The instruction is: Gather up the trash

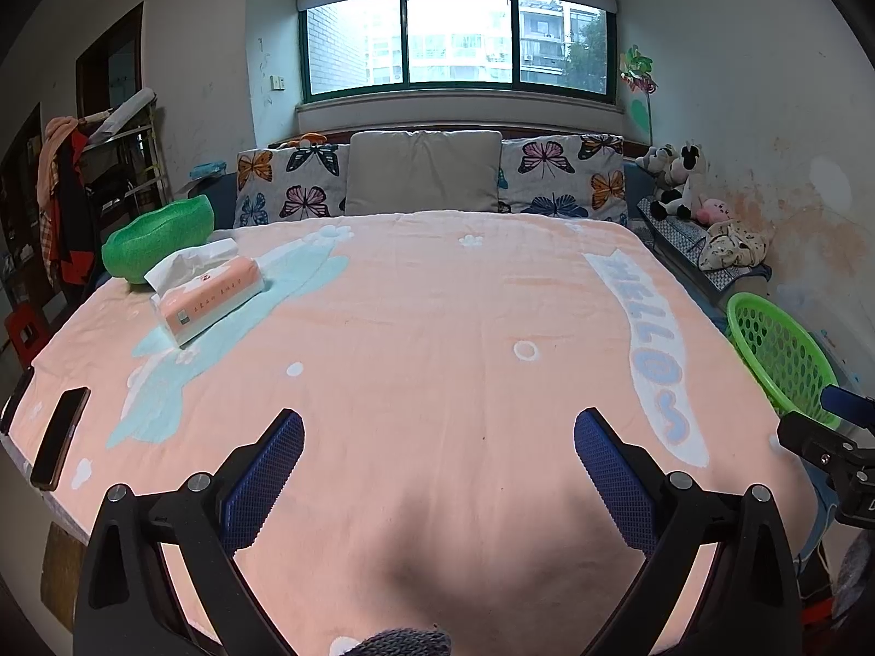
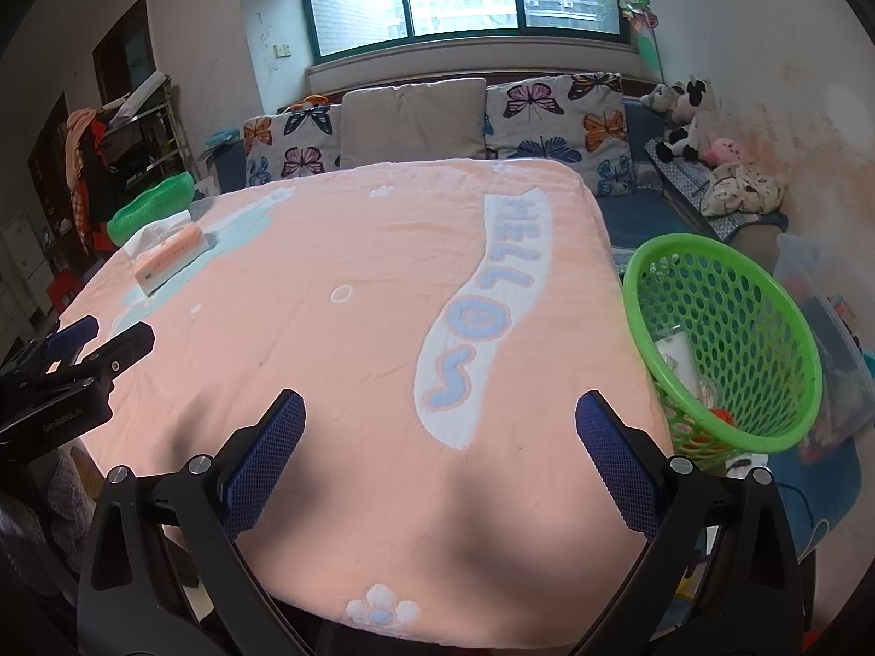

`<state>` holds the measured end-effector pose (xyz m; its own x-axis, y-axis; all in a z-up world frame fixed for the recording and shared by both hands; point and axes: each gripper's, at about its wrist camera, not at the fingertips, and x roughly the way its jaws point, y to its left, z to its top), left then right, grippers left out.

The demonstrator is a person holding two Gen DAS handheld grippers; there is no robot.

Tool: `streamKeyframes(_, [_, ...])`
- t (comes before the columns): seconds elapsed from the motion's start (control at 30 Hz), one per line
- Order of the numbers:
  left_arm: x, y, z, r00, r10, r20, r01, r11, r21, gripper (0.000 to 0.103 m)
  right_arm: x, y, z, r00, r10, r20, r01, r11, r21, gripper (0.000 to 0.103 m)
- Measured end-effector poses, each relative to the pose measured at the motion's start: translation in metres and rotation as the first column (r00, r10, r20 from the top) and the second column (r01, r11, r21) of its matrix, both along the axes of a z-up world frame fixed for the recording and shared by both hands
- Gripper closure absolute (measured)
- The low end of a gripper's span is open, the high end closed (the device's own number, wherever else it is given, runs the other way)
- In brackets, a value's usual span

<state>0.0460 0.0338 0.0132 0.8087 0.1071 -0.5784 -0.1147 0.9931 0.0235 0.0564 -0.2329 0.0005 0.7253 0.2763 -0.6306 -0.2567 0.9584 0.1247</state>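
A green perforated basket (image 2: 727, 339) stands off the right edge of the pink blanket-covered table (image 2: 355, 339), with bits of paper and something orange at its bottom. It also shows in the left wrist view (image 1: 776, 352). My left gripper (image 1: 437, 426) is open and empty above the table's near part. My right gripper (image 2: 440, 410) is open and empty above the near right part, left of the basket. Each gripper shows at the edge of the other's view: the right one (image 1: 836, 437) and the left one (image 2: 82, 350). No loose trash shows on the blanket.
A pink tissue pack (image 1: 210, 295) with a tissue sticking out lies at the far left beside a green foam bowl (image 1: 158, 238). Two phones (image 1: 60, 437) lie at the left edge. Butterfly cushions (image 1: 563, 177) and plush toys (image 1: 678, 180) sit behind the table.
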Motion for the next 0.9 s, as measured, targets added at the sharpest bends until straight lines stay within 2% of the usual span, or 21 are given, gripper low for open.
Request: streamKeyframes(0.9, [-0.0032, 0.0002, -0.0061, 1.0, 0.005, -0.005, -0.005, 1.0, -0.004, 0.007, -0.0005, 0.001, -0.0019, 1.0, 0.002, -0.006, -0.002, 1.0, -0.001, 0.004])
